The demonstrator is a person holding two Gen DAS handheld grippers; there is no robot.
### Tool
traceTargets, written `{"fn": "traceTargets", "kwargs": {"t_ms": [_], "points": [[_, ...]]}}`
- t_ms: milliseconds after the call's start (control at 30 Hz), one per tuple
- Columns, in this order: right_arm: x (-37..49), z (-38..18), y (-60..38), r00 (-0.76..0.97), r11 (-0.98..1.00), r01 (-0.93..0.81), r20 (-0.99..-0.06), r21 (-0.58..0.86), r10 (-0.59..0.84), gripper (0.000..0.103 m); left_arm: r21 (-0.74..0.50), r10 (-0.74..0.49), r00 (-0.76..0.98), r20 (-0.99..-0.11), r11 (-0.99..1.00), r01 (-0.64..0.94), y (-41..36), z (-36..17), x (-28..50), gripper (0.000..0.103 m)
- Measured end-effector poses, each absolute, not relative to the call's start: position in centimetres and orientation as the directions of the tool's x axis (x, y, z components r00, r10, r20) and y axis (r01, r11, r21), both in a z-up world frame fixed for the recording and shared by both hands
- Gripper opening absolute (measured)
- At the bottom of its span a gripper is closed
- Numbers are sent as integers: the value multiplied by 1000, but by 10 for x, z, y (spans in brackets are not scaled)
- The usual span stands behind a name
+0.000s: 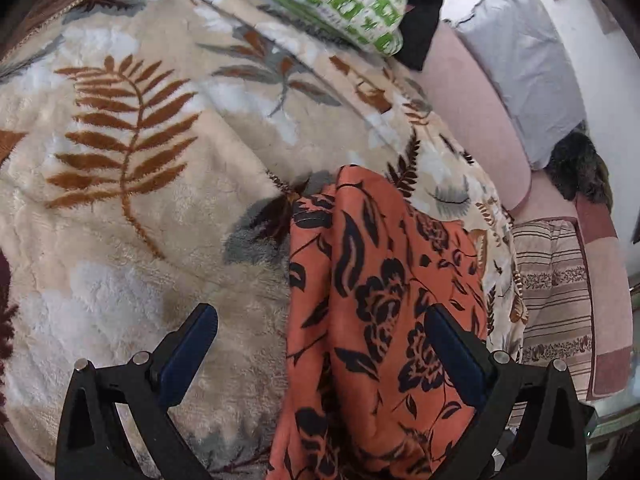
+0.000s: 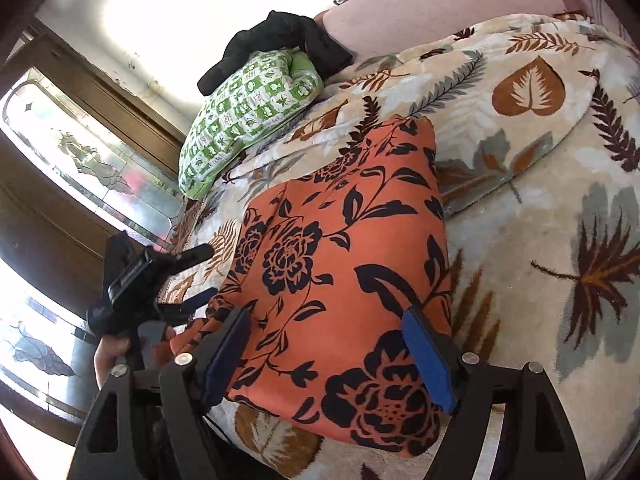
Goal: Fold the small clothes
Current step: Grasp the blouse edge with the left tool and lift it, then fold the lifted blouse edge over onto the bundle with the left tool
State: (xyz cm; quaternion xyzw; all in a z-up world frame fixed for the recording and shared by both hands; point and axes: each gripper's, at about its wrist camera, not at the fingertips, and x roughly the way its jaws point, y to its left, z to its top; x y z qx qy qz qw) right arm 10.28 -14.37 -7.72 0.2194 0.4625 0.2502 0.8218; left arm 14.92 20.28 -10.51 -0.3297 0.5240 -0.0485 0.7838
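An orange garment with black flowers (image 2: 340,248) lies folded on a leaf-patterned blanket (image 2: 540,184). In the left wrist view the garment (image 1: 380,300) lies under the right half of my left gripper (image 1: 320,320), which is open with one finger over the blanket and one over the cloth. My right gripper (image 2: 326,334) is open, its blue pads (image 2: 428,356) spread over the garment's near end. The left gripper (image 2: 192,276) also shows in the right wrist view at the garment's left edge.
A green-and-white checked pillow (image 2: 248,108) and a black garment (image 2: 280,36) lie at the far side of the bed. A pink sheet (image 1: 472,120) and grey pillow (image 1: 520,60) lie beyond the blanket. A wooden cabinet with glass panels (image 2: 80,168) stands beside the bed.
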Motion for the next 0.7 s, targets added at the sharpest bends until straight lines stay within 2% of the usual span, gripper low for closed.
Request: {"fn": "traceTargets", "kwargs": {"t_ms": [33, 67, 133, 200, 233, 267, 333, 433, 500, 533, 567, 633, 700], "points": [[103, -78, -143, 447, 777, -215, -648, 592, 617, 81, -566, -414, 452, -790, 776, -279, 204, -107, 154, 87], [104, -79, -143, 447, 775, -222, -645, 592, 620, 81, -568, -418, 451, -788, 776, -274, 205, -107, 159, 68], [104, -81, -144, 443, 772, -234, -642, 591, 625, 81, -571, -450, 405, -796, 781, -255, 199, -111, 170, 46], [105, -86, -142, 434, 772, -245, -646, 587, 629, 81, -553, -451, 373, -811, 798, -237, 194, -112, 175, 45], [105, -87, -142, 431, 771, -248, -646, 586, 630, 81, -543, -444, 360, -820, 803, -247, 193, -113, 176, 48], [104, -88, -143, 431, 768, -252, -642, 589, 634, 81, -536, -435, 356, -827, 801, -266, 195, -114, 176, 61], [102, -87, -145, 431, 761, -254, -635, 597, 641, 81, -523, -403, 377, -834, 795, -309, 202, -111, 173, 74], [102, -89, -146, 427, 754, -255, -629, 606, 650, 81, -531, -406, 386, -828, 788, -310, 206, -111, 171, 74], [101, -89, -146, 429, 752, -255, -626, 608, 652, 81, -520, -399, 394, -828, 810, -271, 203, -107, 174, 55], [101, -89, -146, 428, 752, -255, -626, 608, 652, 81, -520, -411, 384, -827, 819, -242, 198, -105, 177, 31], [101, -90, -146, 429, 751, -257, -625, 608, 653, 81, -520, -418, 382, -824, 826, -216, 194, -101, 179, 18], [101, -90, -147, 428, 751, -258, -626, 607, 652, 81, -474, -384, 404, -830, 868, -149, 182, -85, 181, 12], [100, -92, -146, 425, 755, -259, -631, 602, 649, 81, -455, -386, 424, -819, 888, -71, 170, -69, 184, 11]]}}
